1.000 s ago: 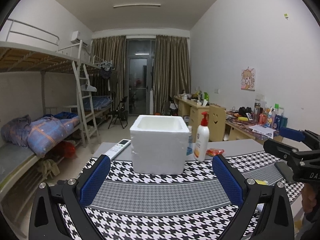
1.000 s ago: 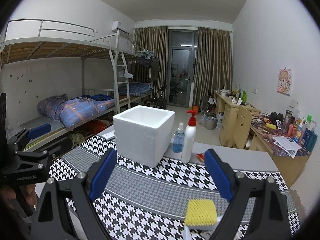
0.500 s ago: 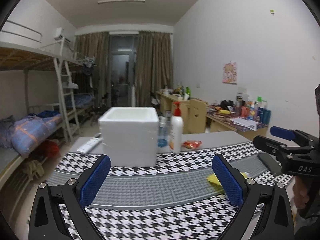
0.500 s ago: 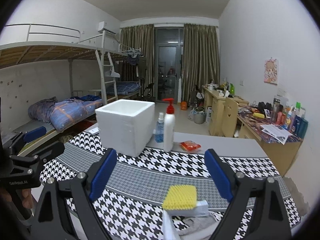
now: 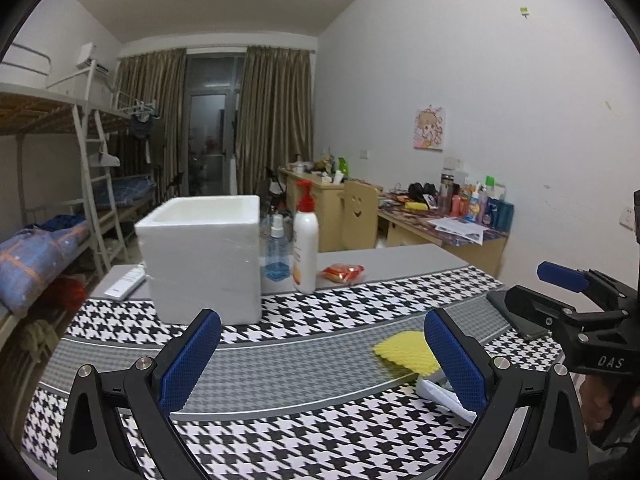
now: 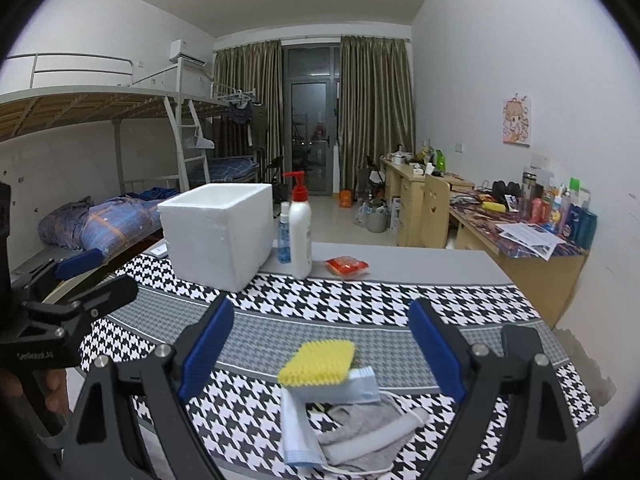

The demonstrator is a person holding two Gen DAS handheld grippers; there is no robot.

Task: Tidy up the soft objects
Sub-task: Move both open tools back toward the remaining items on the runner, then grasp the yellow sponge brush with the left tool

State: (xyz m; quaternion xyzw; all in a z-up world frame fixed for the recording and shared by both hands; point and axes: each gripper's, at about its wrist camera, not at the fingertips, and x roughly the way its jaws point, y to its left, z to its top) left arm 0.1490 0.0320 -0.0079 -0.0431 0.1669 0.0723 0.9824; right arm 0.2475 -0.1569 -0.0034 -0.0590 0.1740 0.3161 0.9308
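Sponge, yellow, textured: lies on top of a white-and-blue folded cloth at the near part of the houndstooth table cover; in the left wrist view its right edge is hidden behind the blue pad of the left gripper.
Mask, pale with blue trim: partly under the cloth, lower end cut off by the frame edge.
Grey fabric item: crumpled beside the mask; kind of garment hard to make out.
Foam box, white, open-topped: stands at the far left of the cover; interior not visible.
Pump bottle and small blue spray bottle: just right of the box, the spray bottle half hidden behind the pump bottle.
Red packet: on bare grey tabletop, label unreadable.
Left gripper: level above the cover, fingers spread wide, holding nothing.
Right gripper: tilted slightly down over the soft pile, fingers wide apart, nothing between them; holder's hand only partly seen.
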